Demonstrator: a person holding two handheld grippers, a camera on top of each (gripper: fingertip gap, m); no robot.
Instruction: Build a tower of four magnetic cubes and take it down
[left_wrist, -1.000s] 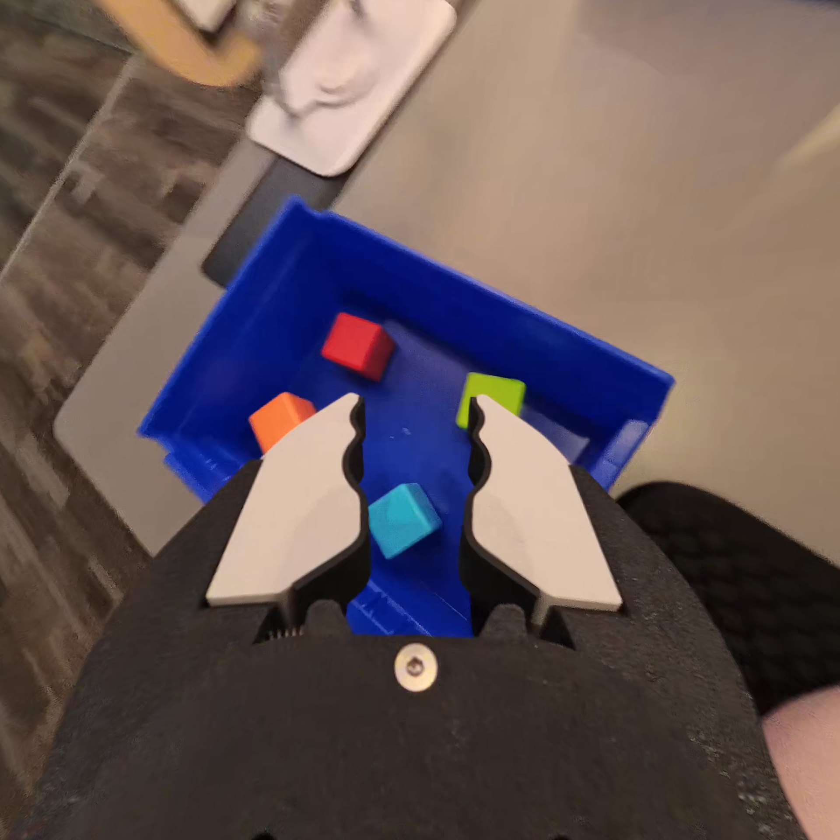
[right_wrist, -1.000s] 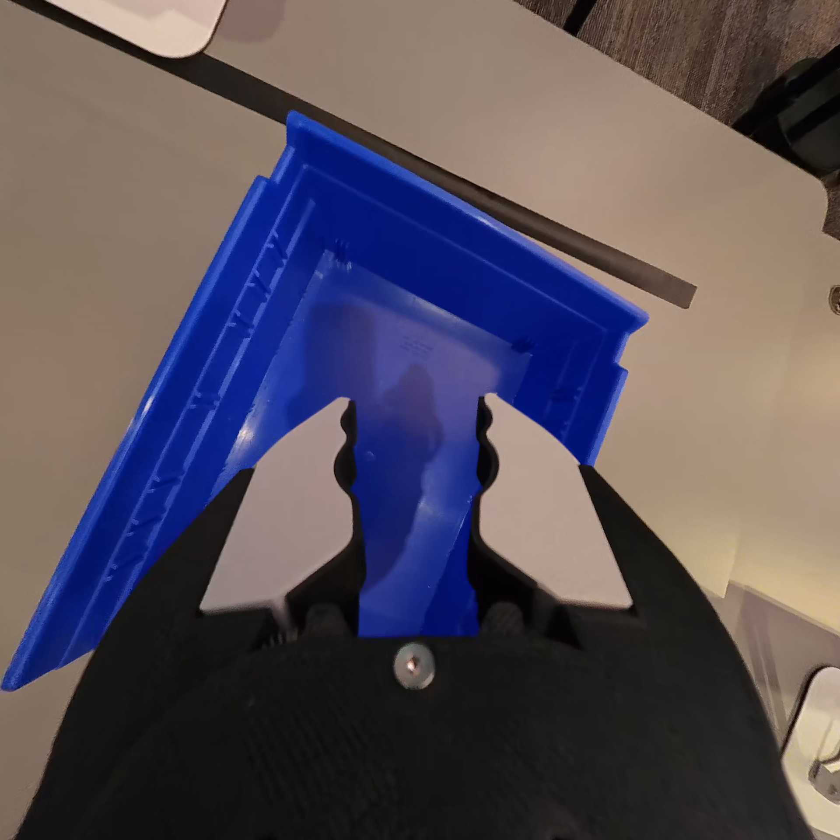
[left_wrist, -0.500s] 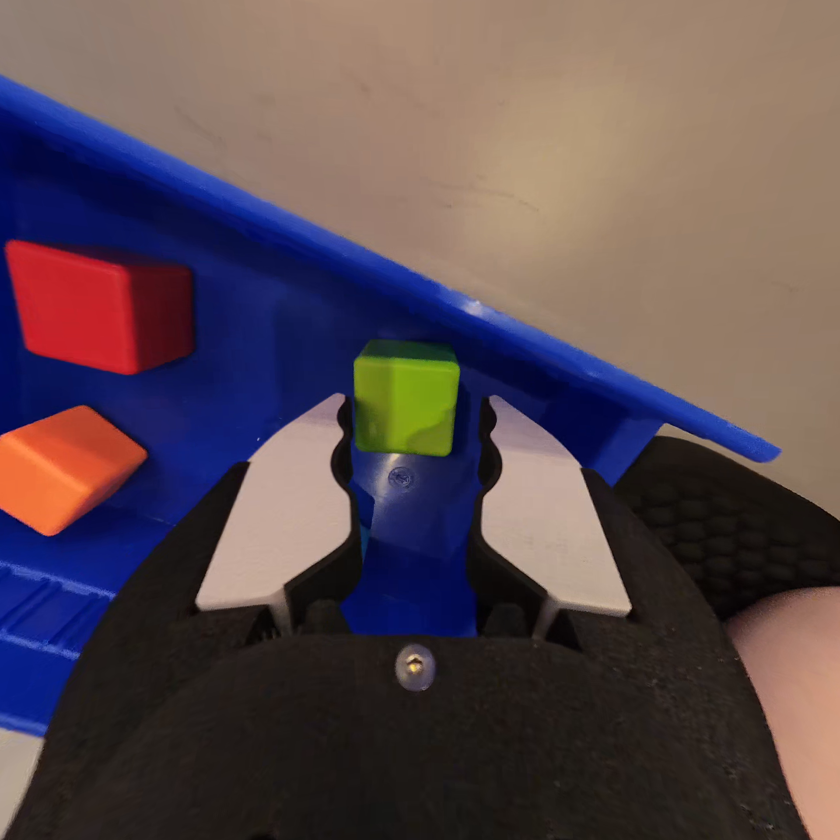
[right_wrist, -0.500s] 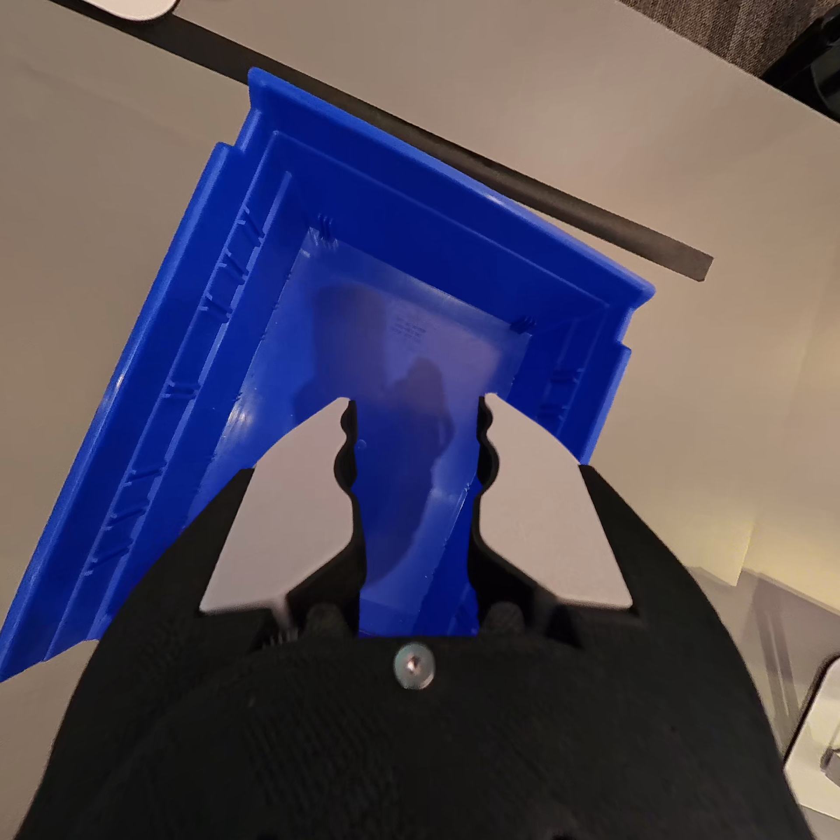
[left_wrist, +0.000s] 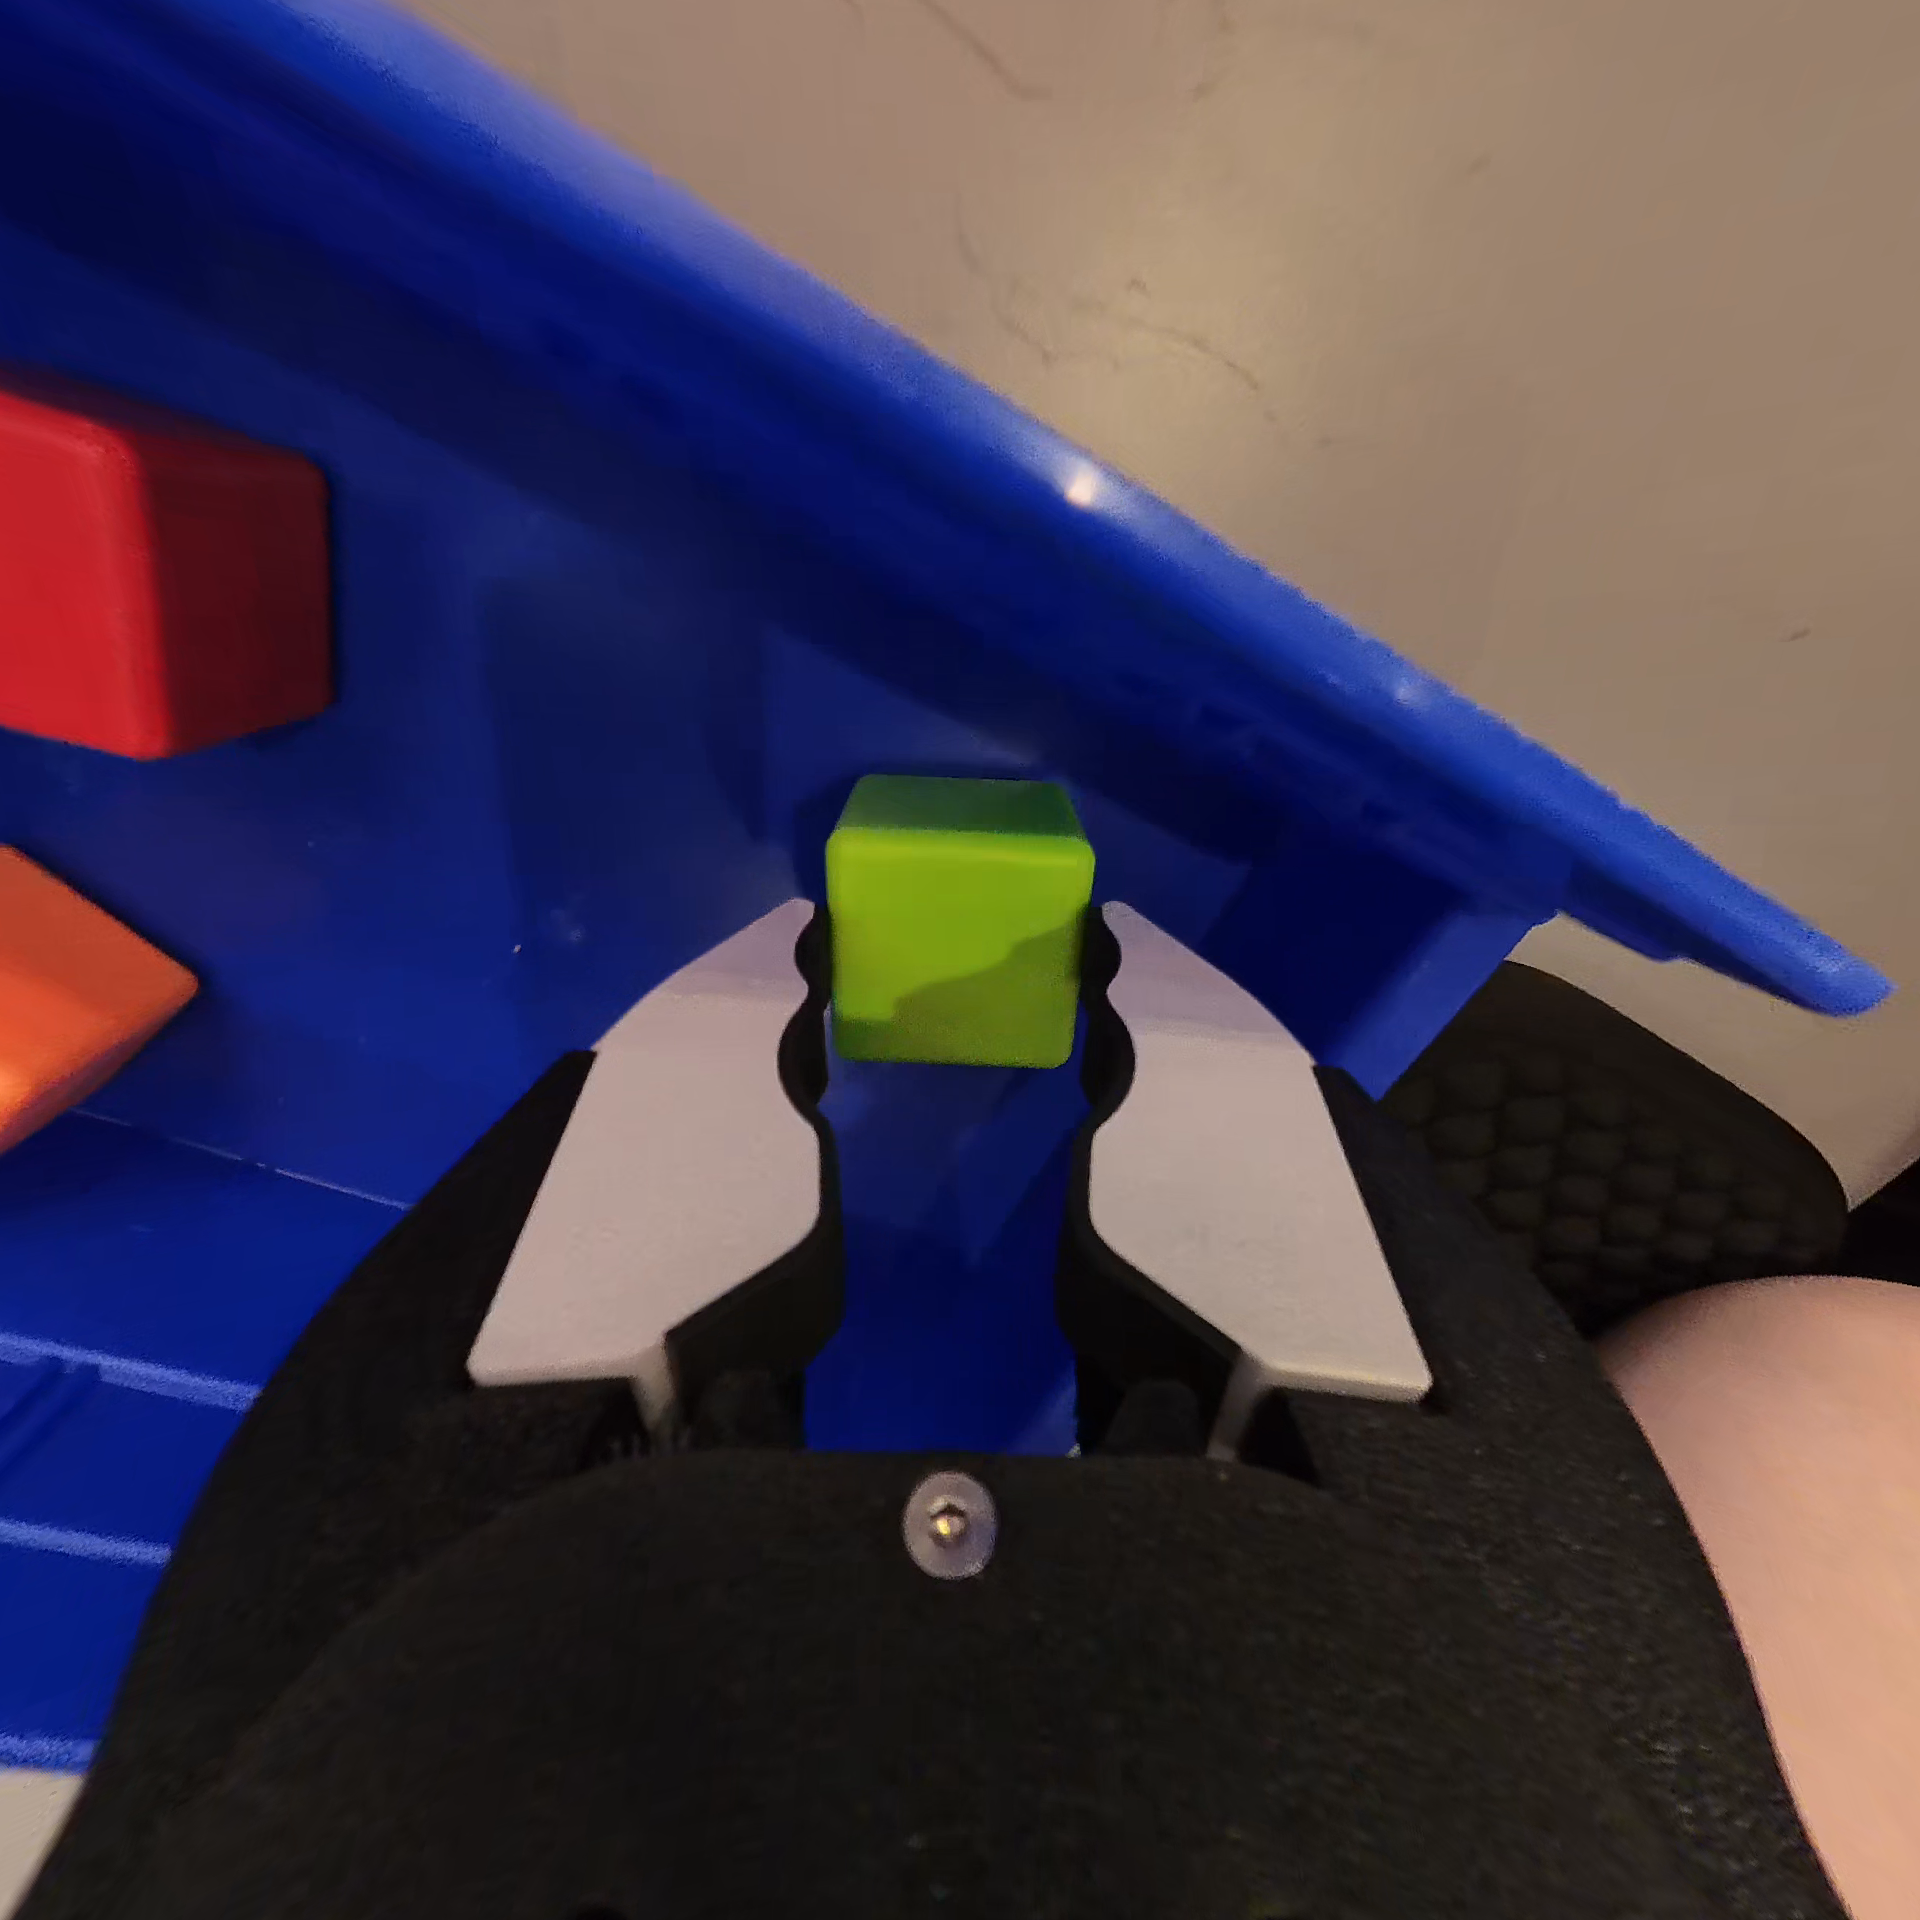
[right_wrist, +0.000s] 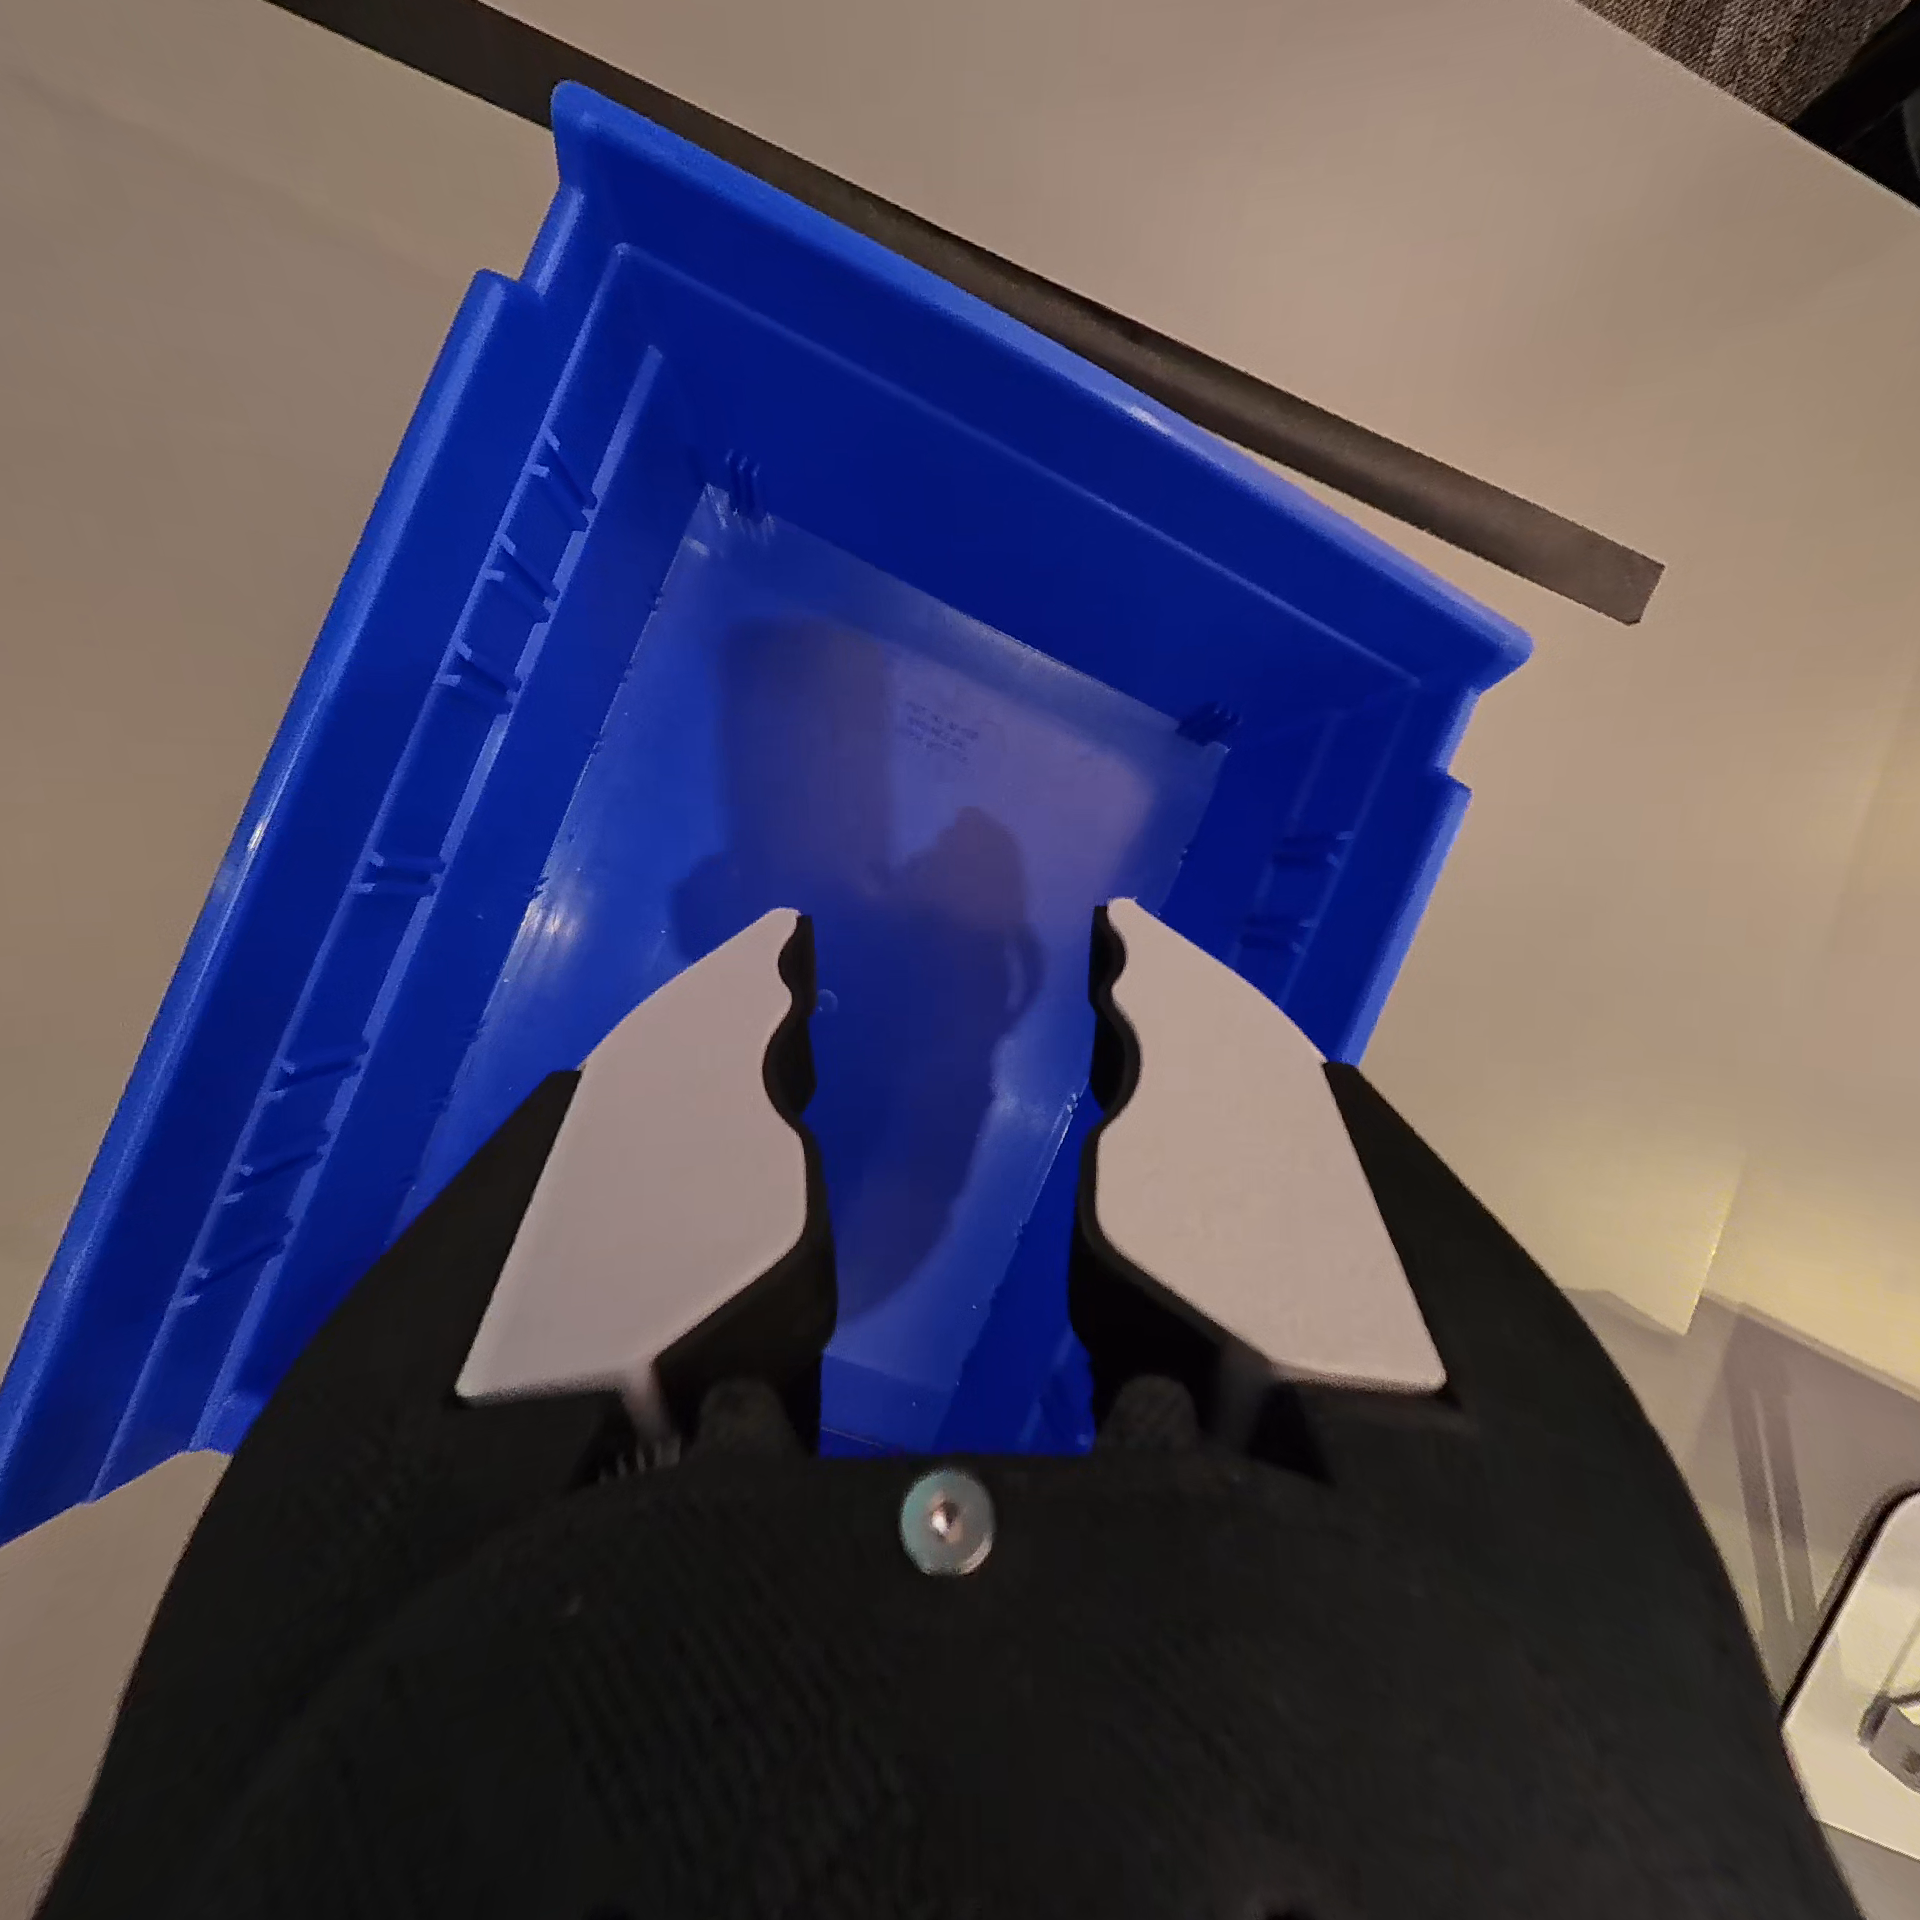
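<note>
In the left wrist view a green cube (left_wrist: 958, 920) sits in a blue bin (left_wrist: 935, 436), close to its side wall. My left gripper (left_wrist: 956, 940) has its fingertips against both sides of the cube and is shut on it. A red cube (left_wrist: 135, 582) and an orange cube (left_wrist: 73, 987) lie in the same bin at the left edge. The cyan cube is hidden. In the right wrist view my right gripper (right_wrist: 951, 935) is open and empty, held above a second blue bin (right_wrist: 935, 416) that has nothing in it.
Both bins stand on a beige table (left_wrist: 1455, 260). A dark strip (right_wrist: 1351, 436) runs behind the empty bin. A white object (right_wrist: 1870, 1714) sits at the lower right. A person's bare arm (left_wrist: 1787, 1558) and a black mesh pad (left_wrist: 1610, 1164) are beside my left gripper.
My left gripper dropped into the bin, moved up to the green cube and now has it between its fingertips. The right gripper drifted slightly over the empty bin and stayed open.
</note>
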